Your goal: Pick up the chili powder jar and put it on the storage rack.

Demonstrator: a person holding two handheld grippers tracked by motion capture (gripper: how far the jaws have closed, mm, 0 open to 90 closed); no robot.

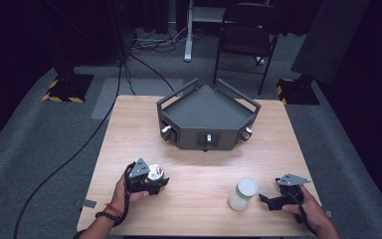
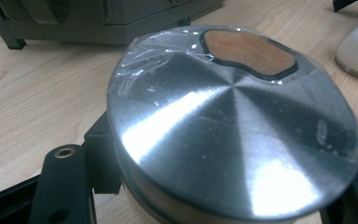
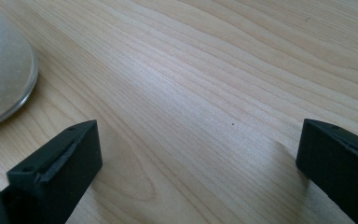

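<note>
The metal-lidded jar [image 1: 155, 173] sits on the near left part of the wooden table [image 1: 199, 209], and my left gripper [image 1: 146, 180] is clamped on it, jaws pressing its sides just under the lid. The jar stands upright, long axis vertical, its brushed lid facing up.

My left gripper view adds what the high view cannot: the metal-lidded jar [image 2: 233, 140] has a disc-shaped lid with a radial sheen, clear tape stuck across its far edge, and an orange-brown kidney-shaped patch with a dark rim near that edge. The jar's body below the lid is mostly hidden there, so I cannot tell its contents.

The high view gives the layout. My left hand [image 1: 124, 191] wraps the gripper from the near side. To the right stands a white-lidded jar [image 1: 242, 193], upright and filled with something pale, well apart from the first. Just beside it on its right lies my right gripper [image 1: 266, 200], jaws spread wide and pointing toward it, gripping nothing. The right gripper view shows bare wood grain between the jaws, with the white-lidded jar [image 3: 2, 70] off to the left, outside them.

Farther back, mid-table, a dark grey angular tray unit [image 1: 206, 122] with knobs on its front faces stands clear of both jars. A chair [image 1: 246, 35] stands on the carpet beyond.
</note>
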